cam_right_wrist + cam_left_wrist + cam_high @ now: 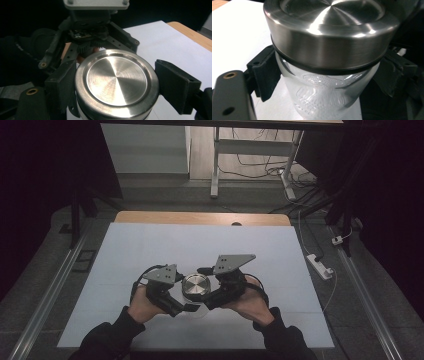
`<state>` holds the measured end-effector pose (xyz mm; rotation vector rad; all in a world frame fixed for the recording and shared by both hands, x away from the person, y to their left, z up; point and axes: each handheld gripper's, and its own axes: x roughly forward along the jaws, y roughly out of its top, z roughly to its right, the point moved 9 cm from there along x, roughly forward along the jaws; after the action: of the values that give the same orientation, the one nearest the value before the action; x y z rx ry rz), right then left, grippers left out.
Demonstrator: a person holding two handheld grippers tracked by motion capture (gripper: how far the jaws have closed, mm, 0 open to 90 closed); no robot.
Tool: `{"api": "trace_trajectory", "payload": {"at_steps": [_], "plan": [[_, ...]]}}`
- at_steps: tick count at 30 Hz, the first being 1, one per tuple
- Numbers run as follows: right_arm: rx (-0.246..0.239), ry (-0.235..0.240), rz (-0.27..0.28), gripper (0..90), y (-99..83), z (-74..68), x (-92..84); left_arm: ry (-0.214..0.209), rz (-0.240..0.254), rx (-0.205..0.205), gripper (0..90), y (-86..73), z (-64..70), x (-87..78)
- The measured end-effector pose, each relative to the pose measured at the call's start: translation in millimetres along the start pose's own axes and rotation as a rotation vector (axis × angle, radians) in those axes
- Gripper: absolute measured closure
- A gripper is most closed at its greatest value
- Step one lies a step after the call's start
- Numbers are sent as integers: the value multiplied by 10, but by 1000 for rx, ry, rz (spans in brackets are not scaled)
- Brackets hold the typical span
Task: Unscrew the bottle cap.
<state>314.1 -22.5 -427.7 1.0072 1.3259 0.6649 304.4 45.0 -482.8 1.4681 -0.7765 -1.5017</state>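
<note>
High view: both forearms in from the bottom edge, hands angled inward, left gripper [186, 308] and right gripper [210, 304] meeting at a glass jar [195, 296] with a steel lid [195, 284]. Standing upright near the front middle of the white table [150, 245], long axis vertical, lid upward. Bare table wide to the left, right and far side; front edge close behind the hands.

Left gripper view: clamped on the jar's glass body [322, 97] just below the lid [329, 47], one black pad at each side.

Right gripper view: closed around the lid's rim [117, 82], pads [61, 85] on opposite sides, left gripper [95, 32] beyond, wooden table edge [192, 35] at upper right.
</note>
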Motion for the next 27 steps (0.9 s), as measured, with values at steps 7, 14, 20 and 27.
{"api": "trace_trajectory", "payload": {"at_steps": [7,14,20,27], "plan": [[-90,190,37,197,11,-166,-63,-174,38,78,162,3,170,-26],[6,-36,39,128,58,130,-147,168,-40,-32,162,-33,-150,14],[109,-213,-31,119,-42,244,-27,287,-58,-116,161,-62,-245,65],[32,-171,-53,194,-65,140,59,171,-50,-46,161,-24,-116,58]]}}
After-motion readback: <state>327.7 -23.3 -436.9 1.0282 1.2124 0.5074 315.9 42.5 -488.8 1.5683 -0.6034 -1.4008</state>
